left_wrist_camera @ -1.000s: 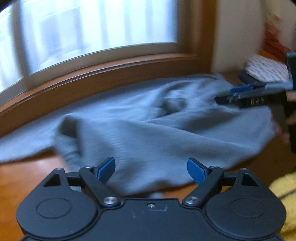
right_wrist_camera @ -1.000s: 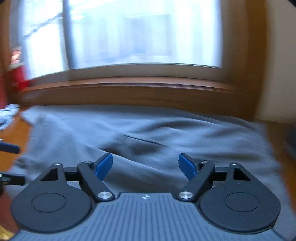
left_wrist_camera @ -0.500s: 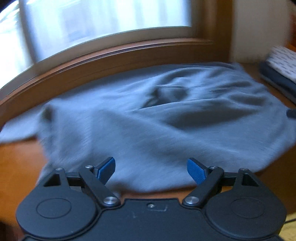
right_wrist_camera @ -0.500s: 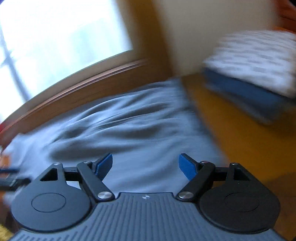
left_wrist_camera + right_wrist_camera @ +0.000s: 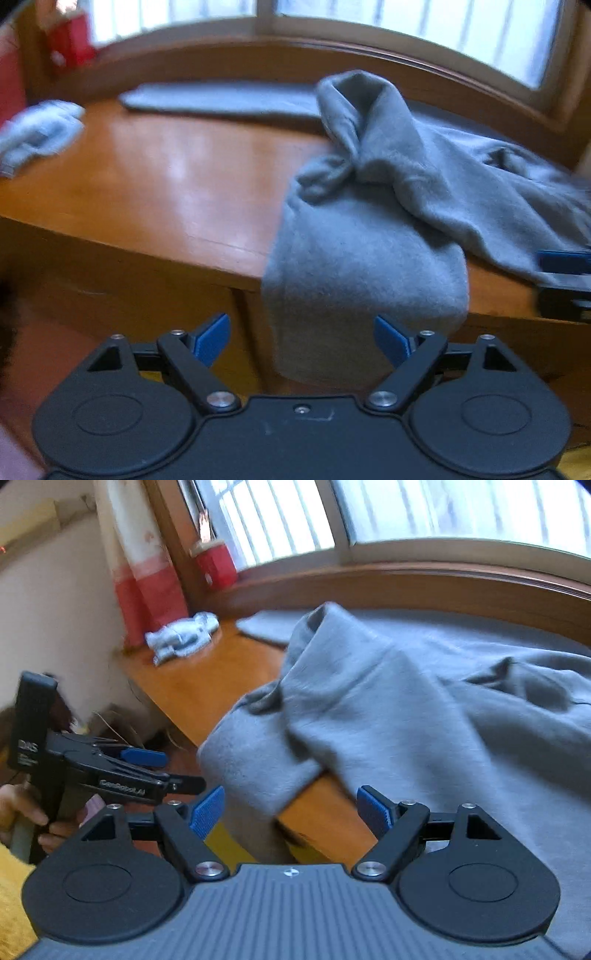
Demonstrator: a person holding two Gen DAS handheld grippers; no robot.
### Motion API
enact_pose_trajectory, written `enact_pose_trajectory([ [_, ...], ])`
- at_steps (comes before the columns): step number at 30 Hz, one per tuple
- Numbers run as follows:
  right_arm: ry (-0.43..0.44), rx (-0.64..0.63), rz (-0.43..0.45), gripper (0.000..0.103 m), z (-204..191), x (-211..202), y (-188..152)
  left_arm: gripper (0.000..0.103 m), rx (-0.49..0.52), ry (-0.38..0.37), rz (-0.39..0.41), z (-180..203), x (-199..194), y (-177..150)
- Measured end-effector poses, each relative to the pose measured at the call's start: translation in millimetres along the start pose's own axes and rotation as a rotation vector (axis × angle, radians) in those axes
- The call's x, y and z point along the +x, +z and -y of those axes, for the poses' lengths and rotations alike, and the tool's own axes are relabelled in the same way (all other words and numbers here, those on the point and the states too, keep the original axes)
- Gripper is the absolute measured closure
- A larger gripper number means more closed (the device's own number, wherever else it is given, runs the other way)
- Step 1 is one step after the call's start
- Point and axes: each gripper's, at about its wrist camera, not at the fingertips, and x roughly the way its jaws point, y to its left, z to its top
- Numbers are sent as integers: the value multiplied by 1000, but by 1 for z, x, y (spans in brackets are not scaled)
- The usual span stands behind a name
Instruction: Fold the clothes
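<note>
A grey sweatshirt point(image 5: 388, 206) lies crumpled on the wooden table point(image 5: 166, 177). One sleeve end hangs over the table's front edge point(image 5: 362, 295), and another part stretches flat toward the window. My left gripper point(image 5: 301, 341) is open and empty, just in front of the hanging sleeve end. My right gripper point(image 5: 290, 810) is open and empty, facing the same sleeve point(image 5: 255, 753) from the right. The left gripper point(image 5: 147, 764) also shows in the right wrist view, at the left, held by a hand.
A small light-blue bundle of cloth point(image 5: 37, 129) lies at the table's far left, also in the right wrist view point(image 5: 181, 635). A red box point(image 5: 216, 566) stands on the window sill. Yellow cloth point(image 5: 11, 893) shows at the lower left.
Both grippers have swung left and pulled back to the table's front edge. The sweatshirt now has a sleeve bunched up and hanging over the edge. Both grippers stay open.
</note>
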Motion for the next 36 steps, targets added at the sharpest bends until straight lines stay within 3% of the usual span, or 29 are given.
enact_pose_trajectory([
  [7,-194,36,-73,22,-28,47,9,19,143,-248,-14,-31,40,-2],
  [11,-294,35,-105,21,-42,65,13,20,136,-376,-42,-31,57,-5],
  [12,-311,25,-113,21,-44,67,13,21,132,-395,-53,-29,60,-6],
  [13,-325,10,-119,21,-47,69,13,31,129,-405,-61,-27,63,-7],
  [14,-335,-6,-122,23,-50,71,13,61,126,-402,-65,-24,65,-7],
  [16,-319,-46,-116,38,-55,74,14,97,124,-402,-75,-19,65,-8],
  [18,-282,-49,-114,78,-57,74,18,97,152,-393,-61,-16,55,-8],
  [20,-229,-2,-119,90,-54,73,23,97,187,-376,-5,-16,30,-1],
  [28,133,259,58,91,-38,63,64,97,82,-210,191,-55,-48,65],
  [32,217,270,123,91,-51,85,94,97,150,-112,276,-77,-62,98],
  [36,257,263,161,91,-73,118,119,95,266,-71,310,-106,-61,132],
])
